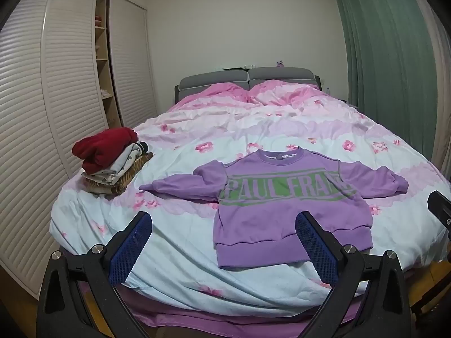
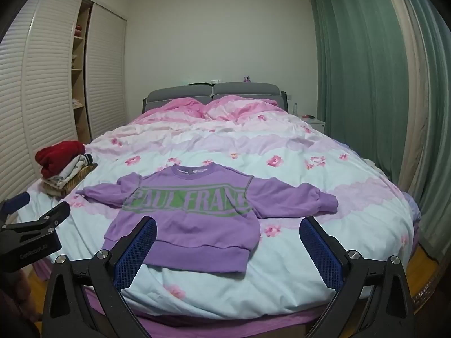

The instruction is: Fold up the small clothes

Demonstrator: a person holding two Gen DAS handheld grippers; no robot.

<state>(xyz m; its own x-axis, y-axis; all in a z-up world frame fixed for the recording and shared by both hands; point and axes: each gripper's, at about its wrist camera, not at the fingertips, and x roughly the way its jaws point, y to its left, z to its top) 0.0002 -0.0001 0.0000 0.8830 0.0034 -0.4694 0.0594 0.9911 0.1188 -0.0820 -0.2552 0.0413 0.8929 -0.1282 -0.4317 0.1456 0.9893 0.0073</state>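
Observation:
A small purple sweatshirt point(image 1: 284, 205) point(image 2: 191, 214) with green lettering lies flat, front up, near the foot of the bed, both sleeves spread sideways. My left gripper point(image 1: 224, 225) hovers before the bed's foot, open and holding nothing, its blue pads wide apart; the right pad overlaps the sweatshirt's hem in the picture. My right gripper point(image 2: 228, 231) is likewise open and holds nothing, short of the hem and a bit to its right. The left gripper point(image 2: 31, 205) also shows at the left edge of the right wrist view.
A stack of folded clothes point(image 1: 110, 163) point(image 2: 63, 166) topped by a red garment sits at the bed's left edge. The bed point(image 1: 225, 129) wears a pink and pale blue floral duvet. Louvred wardrobe doors point(image 1: 56, 90) stand left, green curtains point(image 2: 360, 84) right.

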